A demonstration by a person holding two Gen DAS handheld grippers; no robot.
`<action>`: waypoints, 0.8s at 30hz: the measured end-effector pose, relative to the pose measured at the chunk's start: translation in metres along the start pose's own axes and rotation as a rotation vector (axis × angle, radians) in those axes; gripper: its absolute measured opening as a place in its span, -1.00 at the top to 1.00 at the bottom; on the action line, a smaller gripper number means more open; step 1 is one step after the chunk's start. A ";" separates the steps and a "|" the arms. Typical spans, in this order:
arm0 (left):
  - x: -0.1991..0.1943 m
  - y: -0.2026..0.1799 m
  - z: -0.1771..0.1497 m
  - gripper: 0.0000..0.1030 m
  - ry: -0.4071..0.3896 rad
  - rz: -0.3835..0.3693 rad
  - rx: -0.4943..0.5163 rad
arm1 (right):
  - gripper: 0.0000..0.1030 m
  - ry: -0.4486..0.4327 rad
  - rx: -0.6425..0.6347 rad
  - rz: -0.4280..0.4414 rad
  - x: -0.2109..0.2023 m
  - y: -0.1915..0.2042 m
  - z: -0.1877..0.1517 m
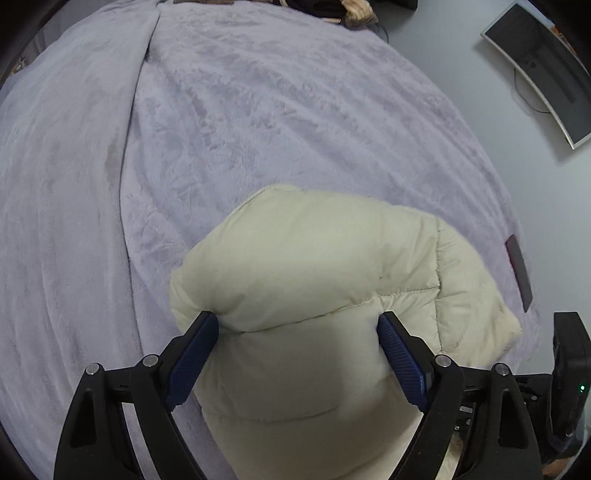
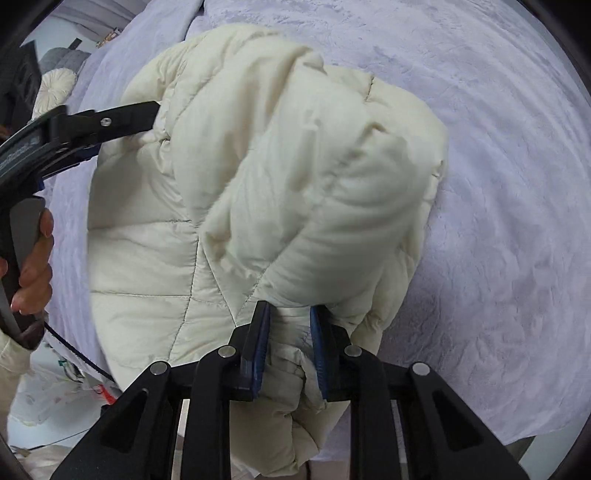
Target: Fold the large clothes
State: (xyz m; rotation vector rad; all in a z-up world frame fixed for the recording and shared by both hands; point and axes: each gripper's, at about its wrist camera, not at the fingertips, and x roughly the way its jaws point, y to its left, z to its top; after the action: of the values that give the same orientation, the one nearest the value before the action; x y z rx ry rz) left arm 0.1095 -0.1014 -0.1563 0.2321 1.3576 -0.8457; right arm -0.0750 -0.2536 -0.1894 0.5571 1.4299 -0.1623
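A cream puffer jacket (image 1: 317,266) lies on a lilac plush blanket (image 1: 258,110) spread over the bed. In the left wrist view, my left gripper (image 1: 297,321) stands wide, and its blue pads press into either side of a thick quilted fold of the jacket. In the right wrist view, my right gripper (image 2: 288,332) is shut on a bunched piece of the jacket (image 2: 295,177), and a puffy section hangs lifted and blurred above the rest. The left gripper (image 2: 147,110) shows at the upper left of that view, its tip sunk in the jacket, with a person's hand (image 2: 35,266) on its handle.
The blanket (image 2: 498,221) stretches beyond and to the right of the jacket. A dark flat device (image 1: 519,273) lies at the bed's right edge. A monitor (image 1: 543,70) stands off the bed at the upper right. Dark clothes (image 1: 332,11) are piled at the far end. A round cushion (image 2: 55,88) sits far left.
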 end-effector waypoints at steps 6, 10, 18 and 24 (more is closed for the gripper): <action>0.021 0.000 -0.003 -0.72 0.001 -0.004 -0.015 | 0.55 -0.025 0.030 0.036 0.025 -0.016 -0.003; 0.026 0.001 -0.003 -0.75 0.006 0.000 -0.022 | 0.56 -0.027 0.048 0.065 0.031 -0.026 -0.004; 0.032 0.000 -0.002 -0.75 0.011 0.004 -0.030 | 0.56 -0.018 0.054 0.079 0.030 -0.035 0.001; 0.032 0.001 -0.003 -0.75 0.011 0.005 -0.032 | 0.56 -0.013 0.055 0.078 0.028 -0.041 0.002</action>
State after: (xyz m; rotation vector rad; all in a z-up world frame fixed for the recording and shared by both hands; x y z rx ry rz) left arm 0.1072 -0.1119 -0.1862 0.2158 1.3797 -0.8191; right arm -0.0868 -0.2836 -0.2271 0.6550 1.3923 -0.1428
